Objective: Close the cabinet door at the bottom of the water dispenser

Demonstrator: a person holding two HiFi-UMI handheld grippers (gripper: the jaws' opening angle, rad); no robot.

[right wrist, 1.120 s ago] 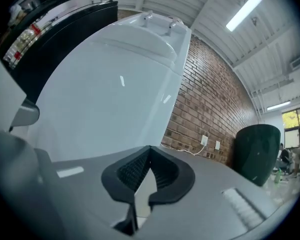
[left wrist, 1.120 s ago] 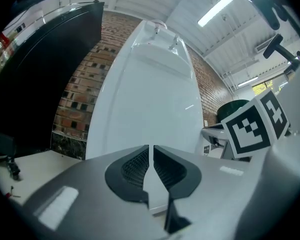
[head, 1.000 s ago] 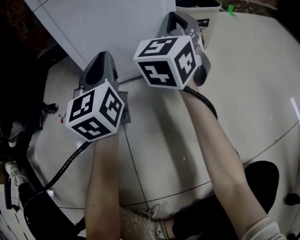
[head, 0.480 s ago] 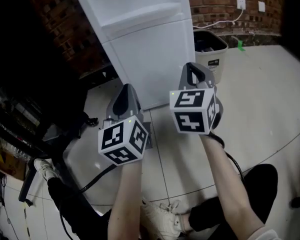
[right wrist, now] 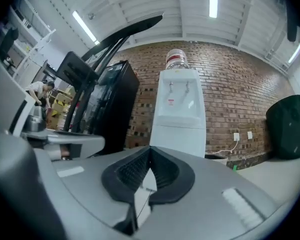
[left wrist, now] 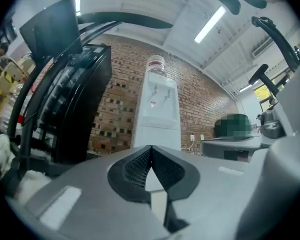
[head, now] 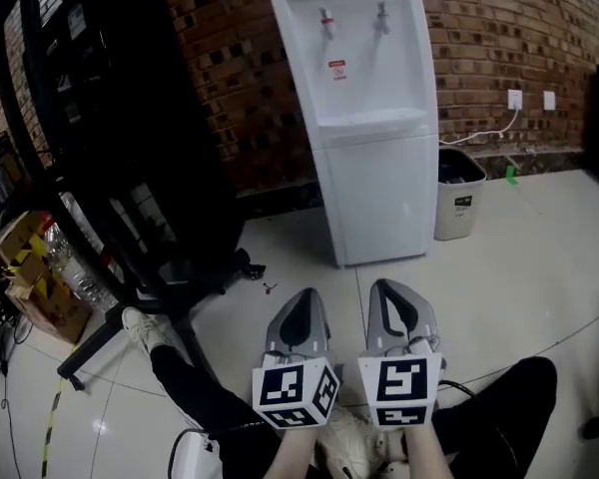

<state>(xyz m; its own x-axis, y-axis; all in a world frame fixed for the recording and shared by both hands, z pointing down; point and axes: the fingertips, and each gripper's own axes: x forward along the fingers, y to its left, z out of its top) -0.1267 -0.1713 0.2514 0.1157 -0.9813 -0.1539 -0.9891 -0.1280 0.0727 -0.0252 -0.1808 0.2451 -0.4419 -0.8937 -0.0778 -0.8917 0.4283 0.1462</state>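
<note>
The white water dispenser (head: 364, 118) stands against the brick wall. Its bottom cabinet door (head: 384, 200) sits flush with the body, closed. Both grippers hang low in the head view, well back from the dispenser, with bare floor between. My left gripper (head: 301, 299) is shut with nothing in it. My right gripper (head: 394, 289) is beside it, also shut and empty. In the left gripper view the dispenser (left wrist: 157, 114) rises beyond the closed left gripper (left wrist: 151, 148). The right gripper view shows the dispenser (right wrist: 179, 116) past the closed right gripper (right wrist: 150, 149), bottle on top.
A tall black cabinet (head: 130, 138) stands left of the dispenser, with a black frame's legs (head: 110, 332) on the floor. A grey waste bin (head: 457, 206) is at its right, below wall sockets (head: 516, 99). Cardboard boxes (head: 30, 277) sit far left. The person's black-trousered legs lie below the grippers.
Both grippers have drawn back from the dispenser's lower door toward the person. The head view has lifted, so the whole dispenser now shows instead of only its base.
</note>
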